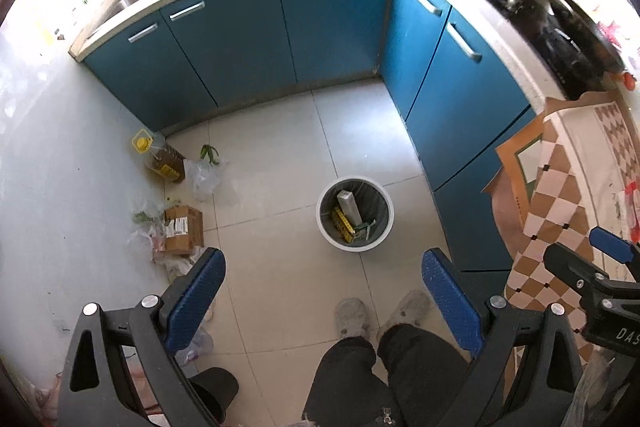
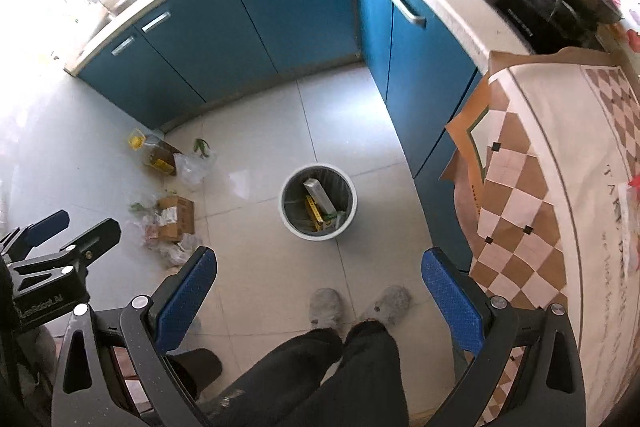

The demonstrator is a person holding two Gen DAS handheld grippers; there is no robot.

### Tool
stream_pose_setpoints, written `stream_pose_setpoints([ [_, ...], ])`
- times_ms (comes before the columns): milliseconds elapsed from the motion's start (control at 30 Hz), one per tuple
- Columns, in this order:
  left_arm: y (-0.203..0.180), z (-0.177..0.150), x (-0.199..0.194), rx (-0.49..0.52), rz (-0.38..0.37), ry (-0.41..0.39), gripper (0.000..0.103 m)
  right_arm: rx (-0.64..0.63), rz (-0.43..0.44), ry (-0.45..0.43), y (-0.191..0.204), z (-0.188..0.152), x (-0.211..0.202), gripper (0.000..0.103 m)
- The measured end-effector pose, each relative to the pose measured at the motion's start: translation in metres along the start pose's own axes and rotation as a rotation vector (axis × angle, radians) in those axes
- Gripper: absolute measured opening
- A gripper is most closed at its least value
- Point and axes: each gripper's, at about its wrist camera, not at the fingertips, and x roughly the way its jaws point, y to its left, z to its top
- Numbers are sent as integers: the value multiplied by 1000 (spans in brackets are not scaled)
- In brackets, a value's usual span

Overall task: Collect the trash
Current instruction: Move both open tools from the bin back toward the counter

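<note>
The one grey bin (image 1: 355, 214) on the floor already holds a few things, a pale box and yellow packaging among them (the exact count is unclear). Both tongs, left (image 1: 324, 301) and right (image 2: 319, 297), hang released and empty above the tiles. I judge the task partly done: one cardboard box (image 1: 183, 230), several crumpled plastic bags (image 1: 205, 178) and a green scrap (image 1: 210, 154) lie by the wall, beside one oil bottle (image 1: 160, 157).
</note>
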Motion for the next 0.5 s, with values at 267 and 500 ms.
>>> stream_pose_setpoints([
  [267, -51, 27, -40, 93, -30, -100, 103, 161, 99, -66, -36, -3, -37, 103],
  [500, -196, 57, -47, 267, -184, -99, 103, 437, 97, -144, -165, -23, -76, 103],
])
